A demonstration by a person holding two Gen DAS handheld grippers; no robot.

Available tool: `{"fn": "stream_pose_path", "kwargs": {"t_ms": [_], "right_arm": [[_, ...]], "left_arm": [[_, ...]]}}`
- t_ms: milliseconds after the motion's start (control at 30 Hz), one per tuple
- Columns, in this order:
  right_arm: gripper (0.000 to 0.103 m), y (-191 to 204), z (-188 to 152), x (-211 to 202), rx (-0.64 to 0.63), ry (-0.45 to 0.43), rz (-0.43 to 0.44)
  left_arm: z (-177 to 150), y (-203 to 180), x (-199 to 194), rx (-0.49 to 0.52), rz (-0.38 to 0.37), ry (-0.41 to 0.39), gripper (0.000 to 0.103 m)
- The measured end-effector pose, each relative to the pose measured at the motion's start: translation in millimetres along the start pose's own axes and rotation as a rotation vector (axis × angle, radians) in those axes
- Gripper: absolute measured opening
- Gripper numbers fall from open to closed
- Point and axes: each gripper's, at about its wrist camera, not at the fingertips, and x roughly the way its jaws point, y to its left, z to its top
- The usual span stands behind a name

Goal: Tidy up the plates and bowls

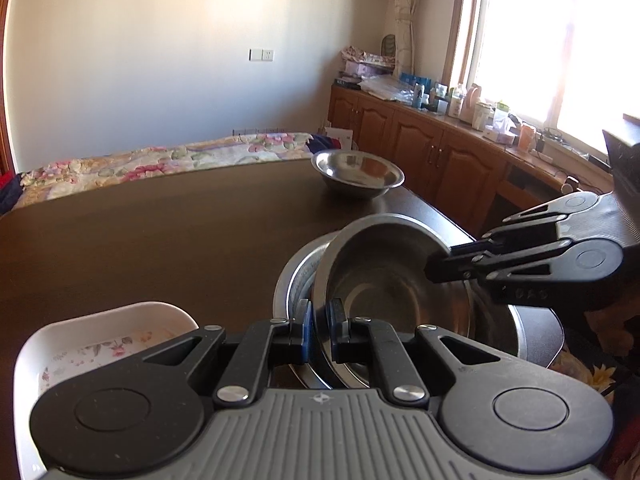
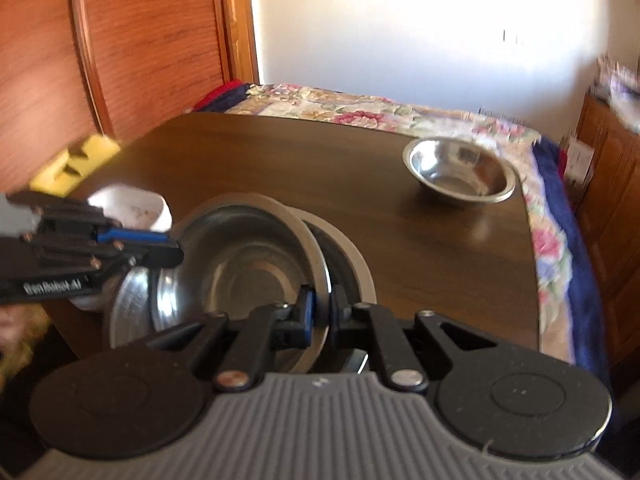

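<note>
- The left gripper point(image 1: 319, 330) has its two fingers pinched narrowly on the near rim of a tilted round stainless-steel bowl point(image 1: 384, 280); the blue pads sit on either side of the rim.
- The right gripper point(image 2: 321, 312) clamps the same bowl's rim from the opposite side, its fingers also close together around the metal edge.
- That tilted bowl leans inside a larger round steel bowl point(image 1: 298, 276) that stands at the near right corner of the dark brown wooden table point(image 1: 160, 232).
- A second shallow steel bowl point(image 1: 357, 173) stands alone near the table's far right edge, well apart from the stack.
- A white rounded dish with a floral print point(image 1: 100, 344) sits at the near left, just beside the left gripper's body.
- Between the stack and the far bowl, and across the whole left half, bare tabletop shows.
- Beyond the far edge lies a flower-patterned bedspread point(image 1: 160, 164); wooden cabinets point(image 1: 420, 144) run along the right.
- In the right wrist view, white lettering on the left gripper's side is too blurred to read surely.
</note>
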Motion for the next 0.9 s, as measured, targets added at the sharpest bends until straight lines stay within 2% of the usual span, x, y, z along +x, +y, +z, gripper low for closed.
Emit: {"fn": "stream_pose_path", "kwargs": {"t_ms": [467,700,900], "right_arm": [[0.015,17,4,8,-0.122,0.048,-0.052],[0.015,17,4,7,-0.119,0.045,-0.051],[0.015,13,6,2,-0.086,0.006,-0.036]], "left_arm": [[1,0,-6,-0.016,0.006,-0.023,0.01],[7,4,-9,-0.021,0.008,-0.039,0.01],[5,3,-9,-0.023,0.013,-0.042,0.01]]}}
